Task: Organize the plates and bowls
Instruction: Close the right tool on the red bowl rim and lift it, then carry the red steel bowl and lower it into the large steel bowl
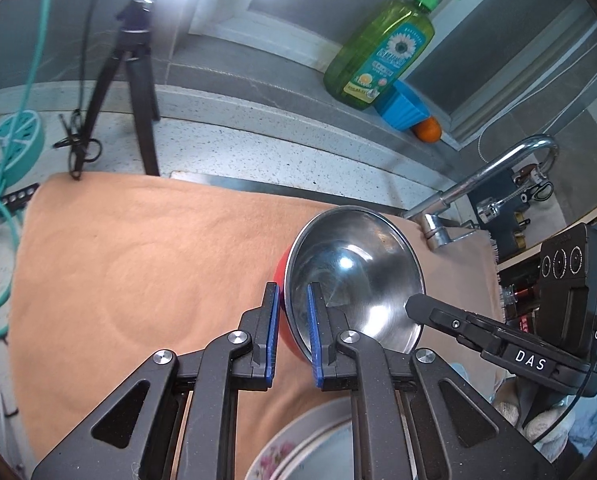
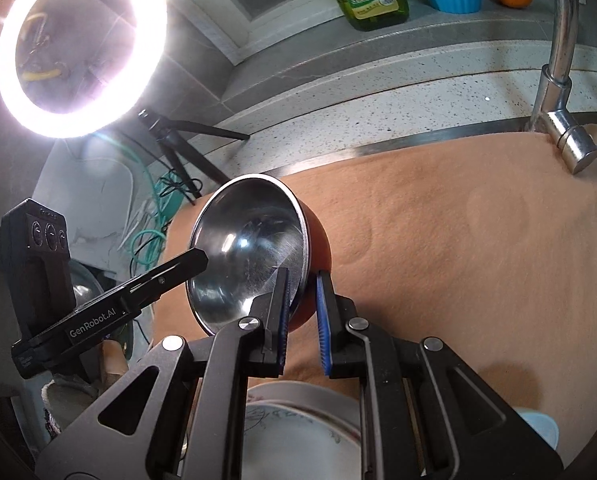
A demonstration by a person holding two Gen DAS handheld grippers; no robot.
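Bowl point(image 1: 352, 276) pinched at rim by both grippers, left point(image 1: 292, 332) & right point(image 2: 302, 318), jaws narrow; I reckon next: stack onto plates point(image 2: 298, 420), w/ tilt levelled.

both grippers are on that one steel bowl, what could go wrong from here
1. The steel bowl is tilted and pinched only at its thin rim by the left gripper and right gripper; smooth metal could slip from the jaws.
2. If the hands pull apart or twist unevenly, one grip may pop off.
3. A dropped bowl could hit the floral plate below.
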